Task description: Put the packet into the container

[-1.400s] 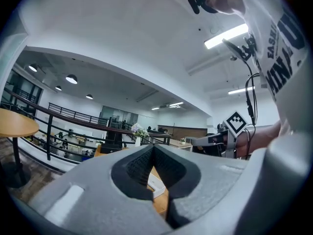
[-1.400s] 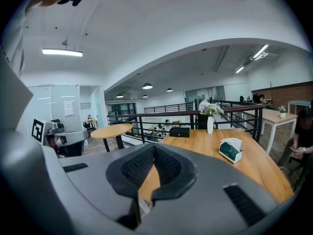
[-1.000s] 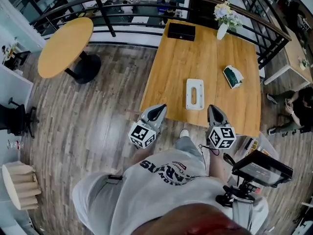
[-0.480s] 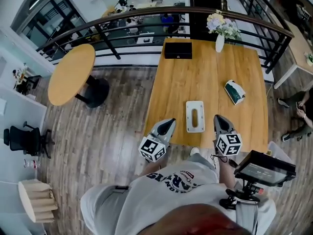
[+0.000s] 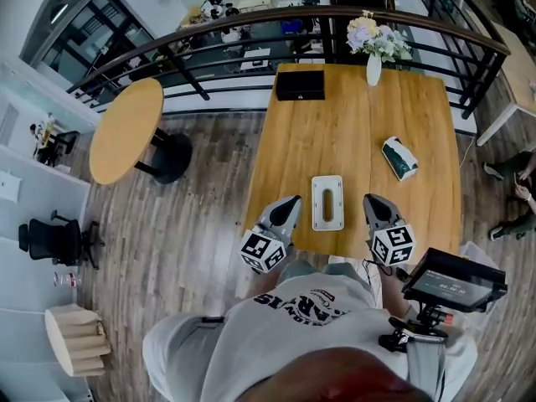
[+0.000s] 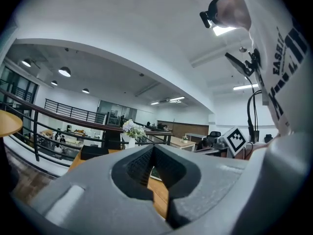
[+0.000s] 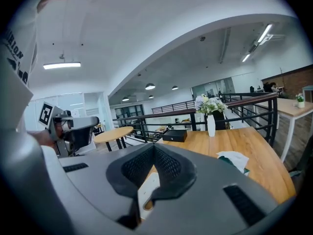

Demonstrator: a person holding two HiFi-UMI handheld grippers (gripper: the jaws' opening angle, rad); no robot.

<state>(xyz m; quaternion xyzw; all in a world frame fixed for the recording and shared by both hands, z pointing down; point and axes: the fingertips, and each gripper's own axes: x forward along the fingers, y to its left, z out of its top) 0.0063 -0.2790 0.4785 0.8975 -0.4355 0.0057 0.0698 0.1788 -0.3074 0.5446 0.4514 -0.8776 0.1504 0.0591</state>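
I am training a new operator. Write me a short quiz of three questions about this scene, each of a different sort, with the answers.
1. True or false: the packet already lies inside the white container.
2. Which things stand at the far end of the wooden table? A) a black box and a vase of flowers; B) a laptop; C) a stack of plates.
3. Fill in: the jaws of the left gripper and the right gripper are both ____ and hold nothing.

Key: 1 false, the packet lies on the table, right of the container. 2 A. 3 shut.
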